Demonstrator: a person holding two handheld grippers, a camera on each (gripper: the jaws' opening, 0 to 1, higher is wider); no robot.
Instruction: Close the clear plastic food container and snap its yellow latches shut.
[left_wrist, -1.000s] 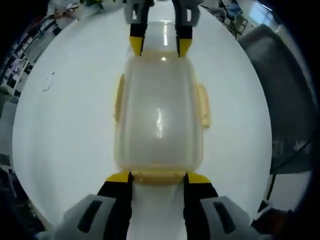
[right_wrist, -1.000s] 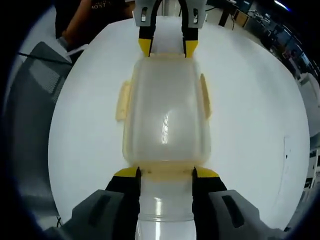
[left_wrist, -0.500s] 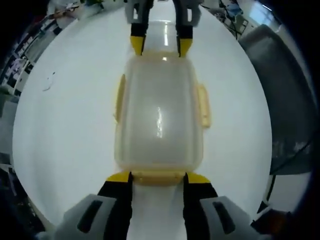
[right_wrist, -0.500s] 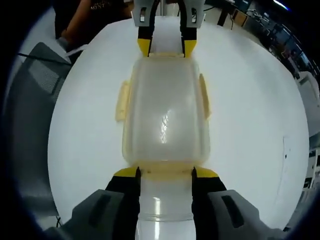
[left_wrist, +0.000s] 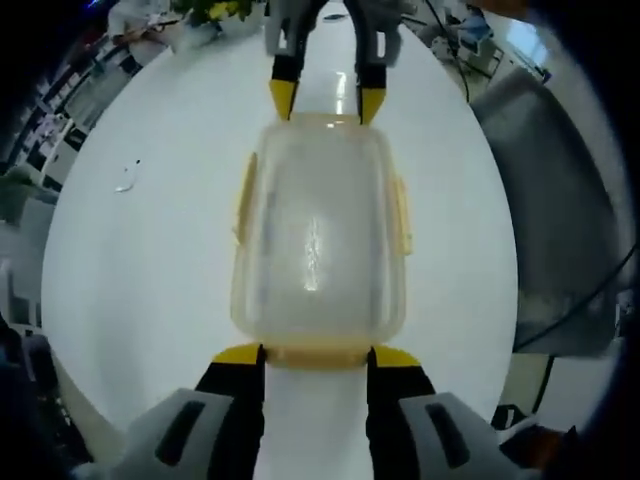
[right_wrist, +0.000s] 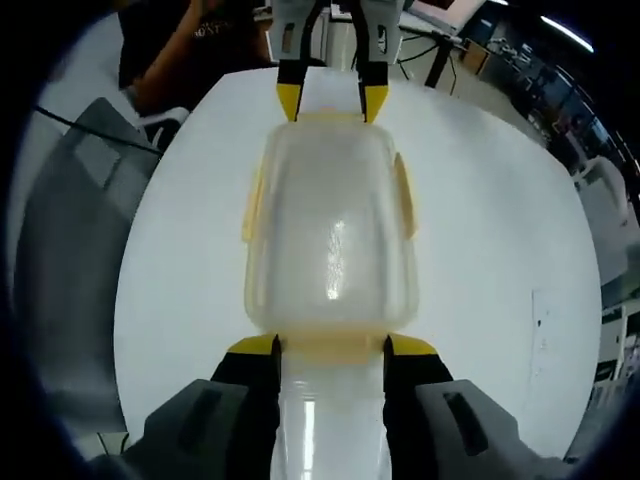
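Note:
A clear plastic container (left_wrist: 315, 230) with its lid on hangs above a round white table (left_wrist: 150, 250). My left gripper (left_wrist: 317, 355) is shut on the yellow latch (left_wrist: 317, 354) at the container's near end. My right gripper (left_wrist: 317, 100) holds the far end. From the right gripper view the same container (right_wrist: 330, 240) runs away from my right gripper (right_wrist: 330, 347), which is shut on its near end latch (right_wrist: 330, 347), towards my left gripper (right_wrist: 325, 100). Yellow side latches (left_wrist: 401, 215) (right_wrist: 254, 200) lie along both long walls; whether they are snapped is unclear.
A grey chair (left_wrist: 560, 200) (right_wrist: 80, 230) stands beside the table. A person in dark clothing (right_wrist: 190, 50) sits beyond the table's far edge. A small scrap (left_wrist: 127, 178) lies on the tabletop. Desks and clutter ring the room.
Both views have pulled back from the table, which looks smaller and lower, while the container keeps its place between the jaws. It has risen with both grippers.

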